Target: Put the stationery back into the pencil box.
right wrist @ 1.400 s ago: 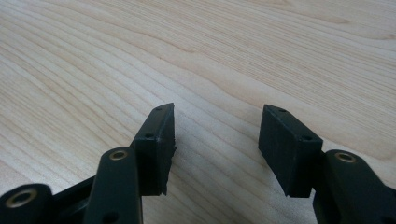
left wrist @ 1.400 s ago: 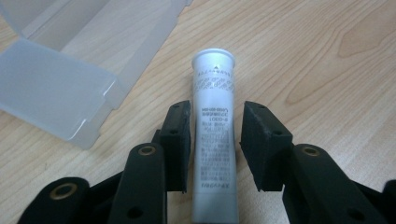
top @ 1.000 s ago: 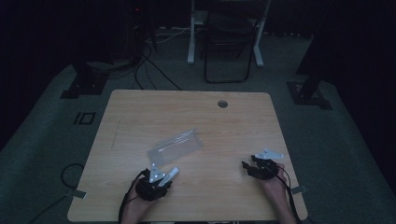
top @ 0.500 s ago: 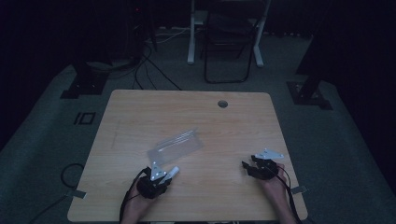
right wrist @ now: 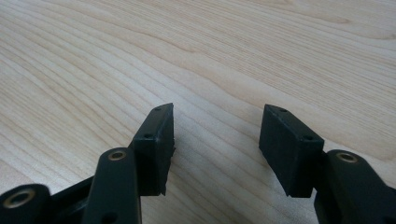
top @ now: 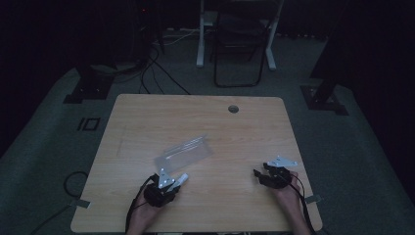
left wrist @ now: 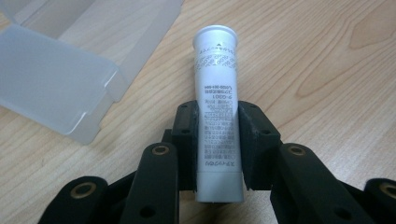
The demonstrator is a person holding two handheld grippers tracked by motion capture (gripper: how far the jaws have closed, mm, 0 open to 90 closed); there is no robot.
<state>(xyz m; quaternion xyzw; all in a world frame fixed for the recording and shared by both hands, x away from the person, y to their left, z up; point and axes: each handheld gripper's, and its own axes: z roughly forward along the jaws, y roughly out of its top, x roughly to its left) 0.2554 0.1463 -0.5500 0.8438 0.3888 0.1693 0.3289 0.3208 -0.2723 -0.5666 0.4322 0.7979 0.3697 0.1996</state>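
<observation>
The tube (left wrist: 218, 112), a slim silver one printed with small text, sits clamped between the black pads (left wrist: 187, 140) of my left tool (left wrist: 218, 149). The jaws have just been closing, and now both pads press flat on the tube's lower half, so I take the grip as made. Its flared cap end points away from me, clear of the pads, which I judge leaves that end free to go first into the case. The tube lies low over the counter (left wrist: 327, 70), roughly level with the wood.

Just beyond and to the left of the tube in the left gripper view lies the clear plastic case (left wrist: 51, 88), its lid flap folded open. It seems left open to receive the tube, though I cannot tell how the inside is laid out.

In the high view my left tool (top: 172, 182) rests near the front edge of the counter (top: 147, 117), angled toward the case (top: 185, 152), with my forearm coming in from below. My right tool (top: 266, 174) waits well apart at the right side, pointing inward. In its own view the right tool (right wrist: 215, 135) has its jaws standing apart with nothing between them, bare wood beneath.
</observation>
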